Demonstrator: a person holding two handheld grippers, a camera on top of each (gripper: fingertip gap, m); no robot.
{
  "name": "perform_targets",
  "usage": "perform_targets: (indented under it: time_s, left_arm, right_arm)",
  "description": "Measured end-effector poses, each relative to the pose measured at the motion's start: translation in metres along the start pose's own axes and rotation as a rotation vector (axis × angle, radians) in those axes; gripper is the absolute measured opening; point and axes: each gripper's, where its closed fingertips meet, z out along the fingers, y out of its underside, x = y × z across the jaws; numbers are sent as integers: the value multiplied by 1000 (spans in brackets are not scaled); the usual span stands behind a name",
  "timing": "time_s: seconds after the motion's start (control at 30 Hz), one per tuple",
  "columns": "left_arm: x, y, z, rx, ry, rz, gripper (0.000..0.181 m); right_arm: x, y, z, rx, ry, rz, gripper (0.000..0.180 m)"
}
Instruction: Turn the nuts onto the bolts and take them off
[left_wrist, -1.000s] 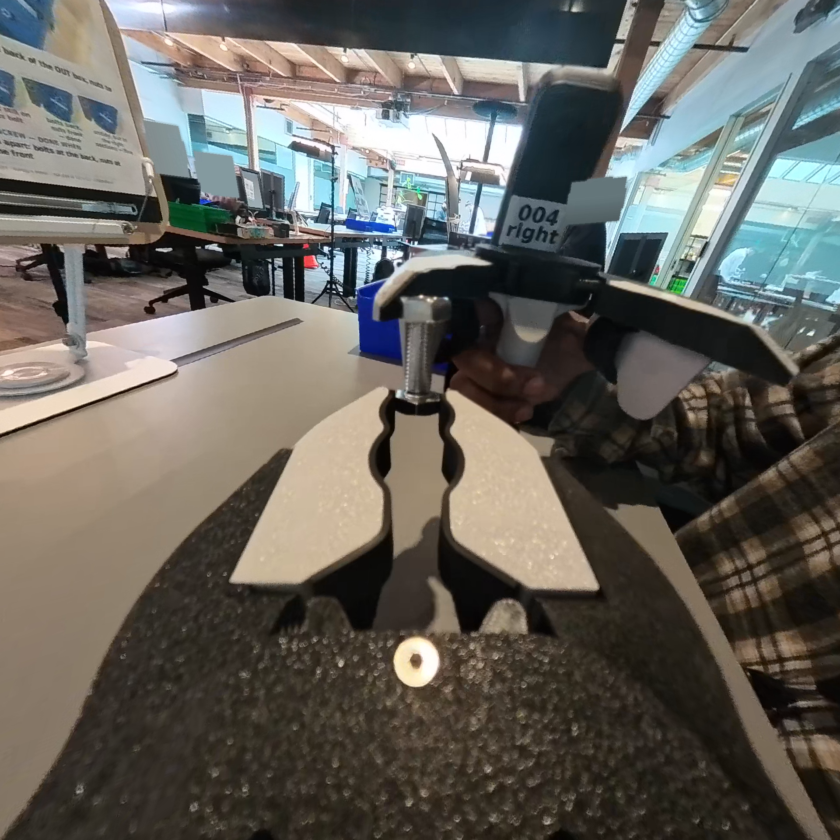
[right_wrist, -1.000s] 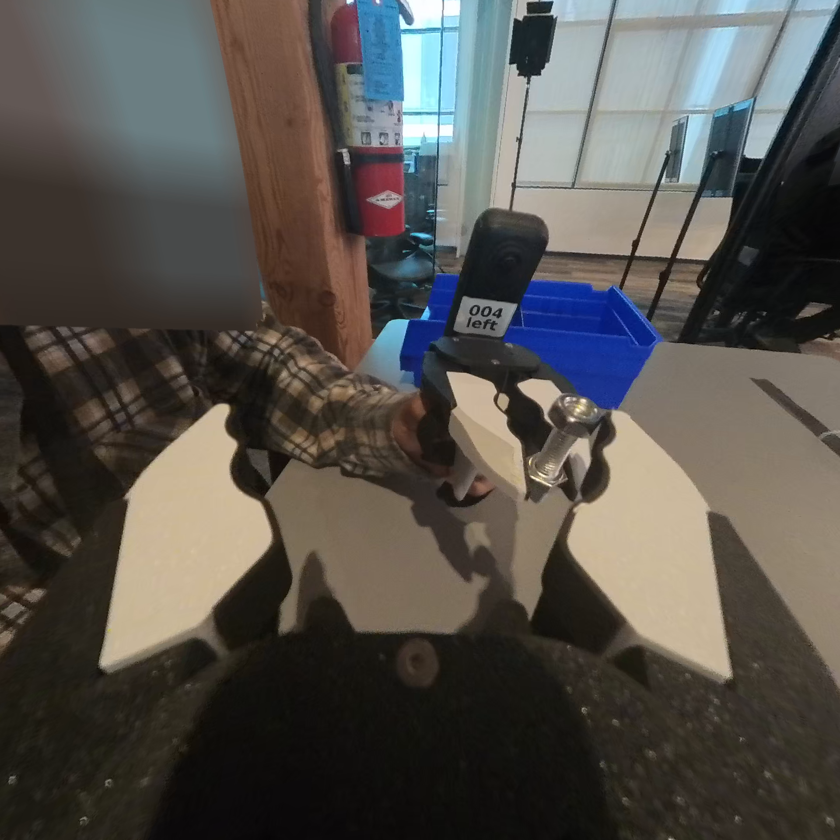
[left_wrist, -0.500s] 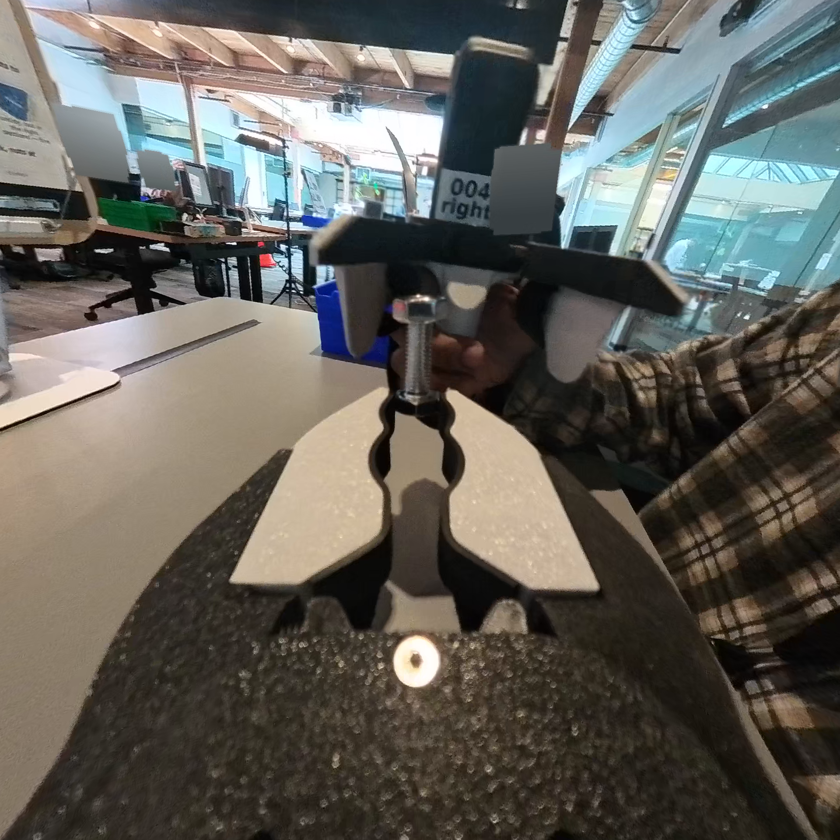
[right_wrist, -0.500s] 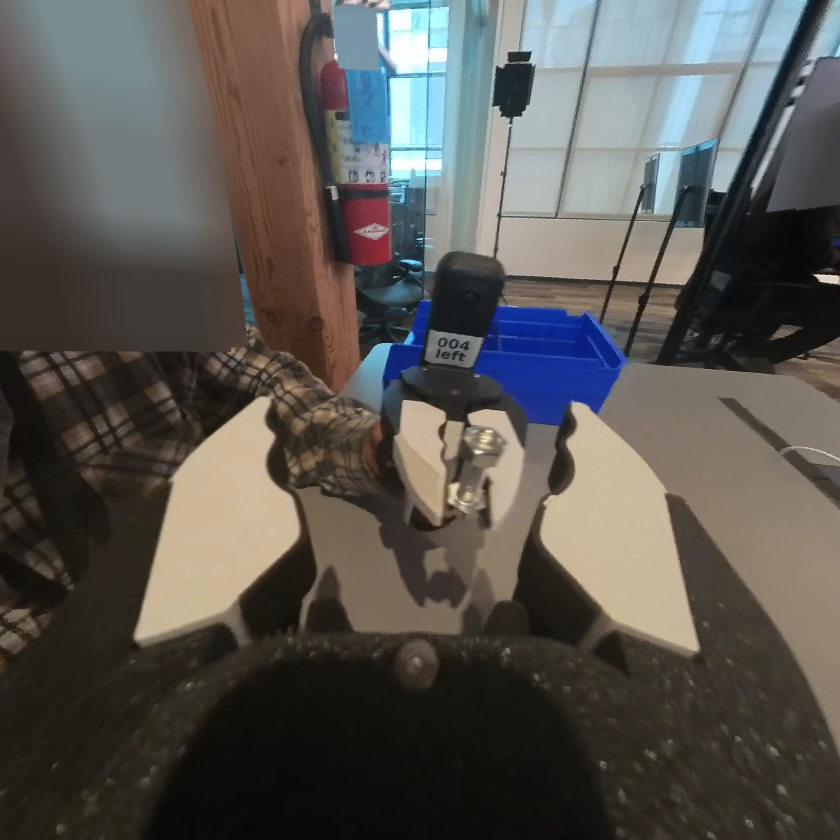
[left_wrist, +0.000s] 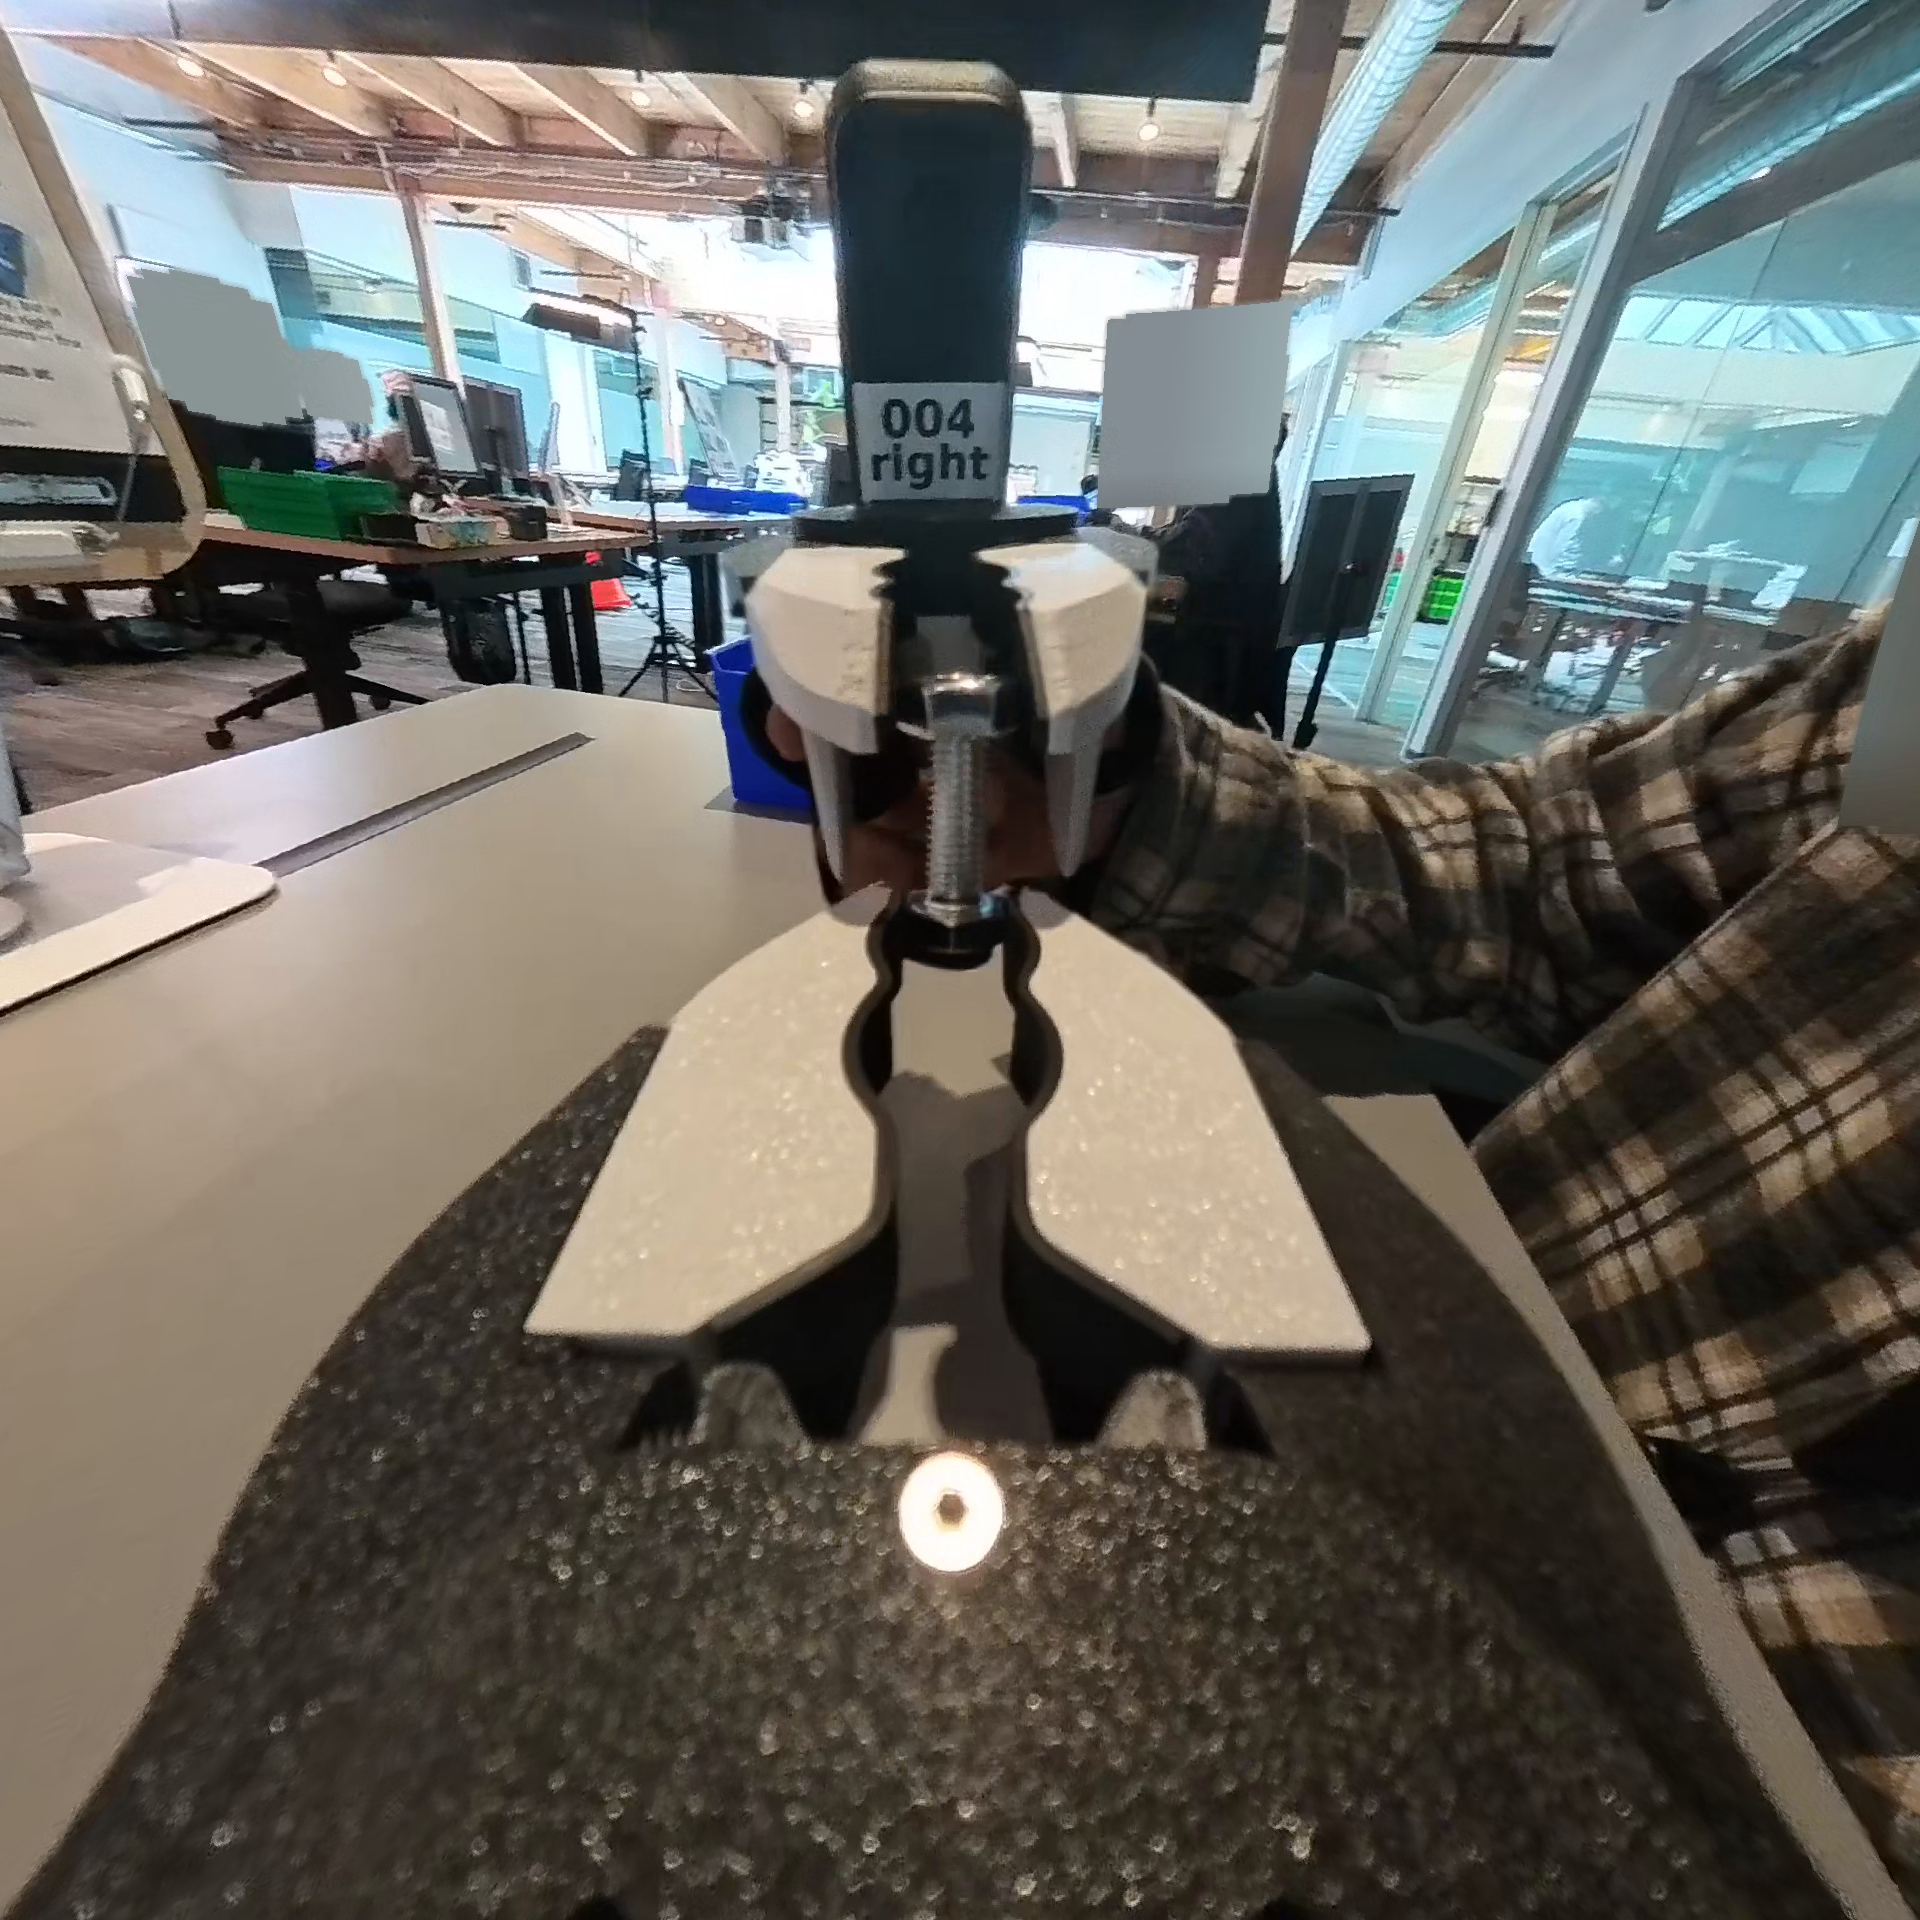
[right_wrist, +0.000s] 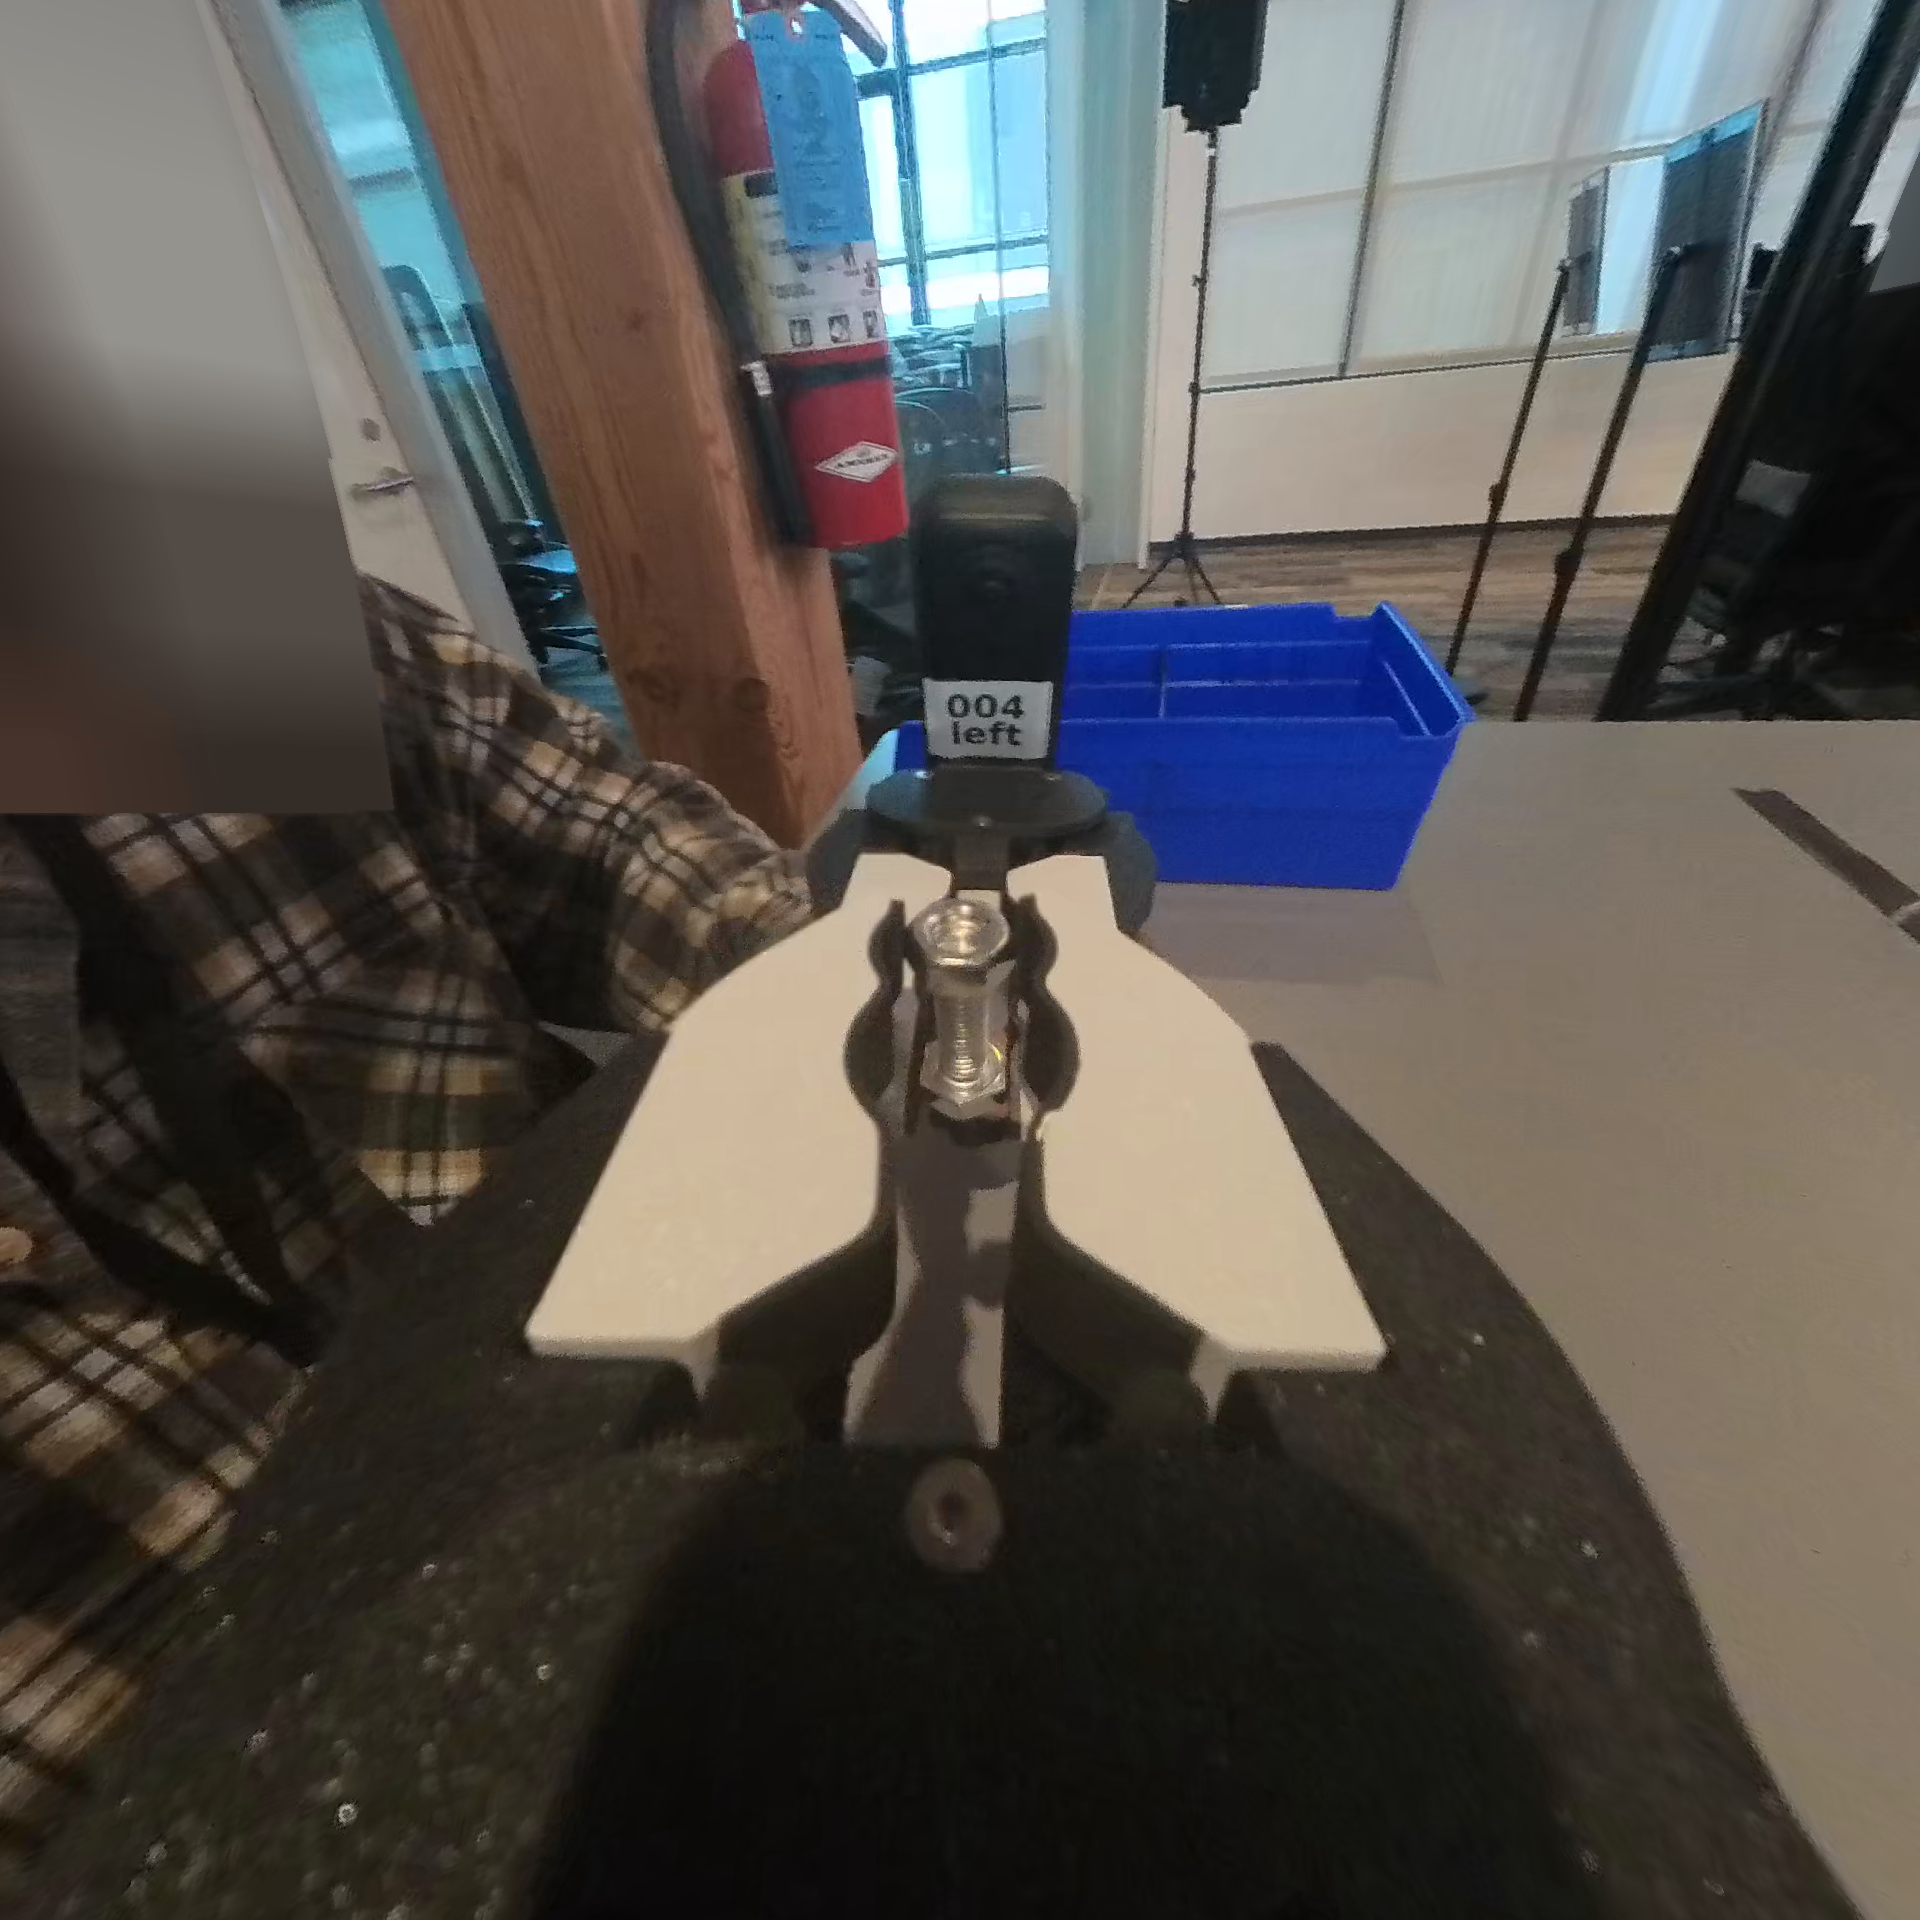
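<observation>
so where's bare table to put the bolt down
Bare table runs left of the left tool, up to the white base plate and the dark strip. In the right wrist view, the top between the blue bin and the strip is free. It is crowded around the bolt, right tool and sleeves.

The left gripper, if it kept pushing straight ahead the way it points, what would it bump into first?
Probably the right gripper, which faces it head-on. The left gripper holds the nut at its tips, and the bolt bridges the two. Depth is hard to judge.
</observation>
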Motion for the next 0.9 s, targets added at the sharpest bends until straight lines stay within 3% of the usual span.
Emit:
perform_targets:
  time_s: [0.3,0.4,0.5,0.63,0.73,0.8,0.9]
  left_arm:
    - [-24,5,-6,-82,-256,136,17]
    - [-27,8,-6,-94,-266,113,17]
    - [-26,10,-4,-91,-242,85,17]
    - [-20,7,-2,-70,-197,69,17]
    - [-16,6,-1,-55,-155,48,17]
    - [-8,4,0,-31,-80,15,17]
    - [5,1,3,3,44,-44,18]
  right_arm:
    - [26,5,0,41,433,46,19]
    - [31,8,-2,79,571,71,19]
    - [31,9,-2,59,605,35,20]
    - [27,7,-2,37,562,5,40]
    - [24,1,-6,5,499,-100,74]
    - [18,-7,-12,-4,370,-195,81]
    - [-9,-11,-14,10,7,-174,76]
